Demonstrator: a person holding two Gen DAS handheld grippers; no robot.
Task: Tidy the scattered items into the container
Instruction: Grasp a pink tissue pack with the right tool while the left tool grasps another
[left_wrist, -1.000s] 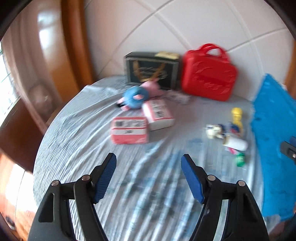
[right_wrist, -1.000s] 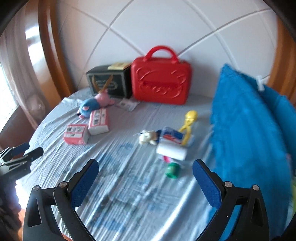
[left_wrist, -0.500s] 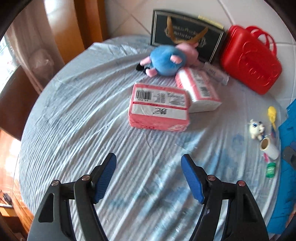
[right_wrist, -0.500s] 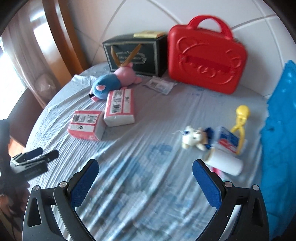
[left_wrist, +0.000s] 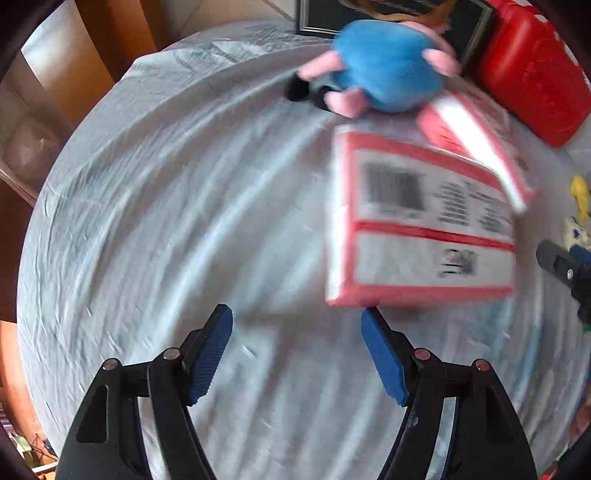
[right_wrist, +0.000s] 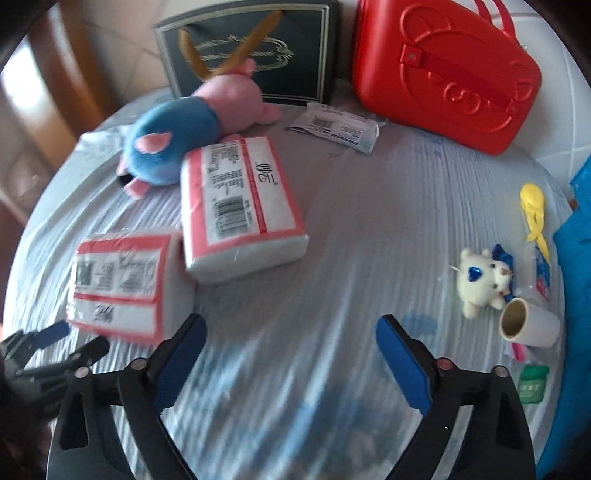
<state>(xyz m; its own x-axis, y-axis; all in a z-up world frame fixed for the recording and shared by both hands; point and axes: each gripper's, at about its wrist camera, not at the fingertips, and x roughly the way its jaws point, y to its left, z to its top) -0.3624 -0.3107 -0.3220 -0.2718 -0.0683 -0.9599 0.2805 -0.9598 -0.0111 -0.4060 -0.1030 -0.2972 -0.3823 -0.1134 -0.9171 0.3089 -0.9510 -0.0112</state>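
You're at the approach: left gripper (left_wrist: 296, 321) open, empty, just short of the near tissue pack (left_wrist: 421, 225), right gripper (right_wrist: 291, 334) narrowing on nothing; straddle the pack next, then squeeze.

Wrinkled pale-blue bedsheet (right_wrist: 351, 229) under 2 tissue packs (right_wrist: 236, 206), plush toy (right_wrist: 184, 136), red case (right_wrist: 447, 74), small clutter.
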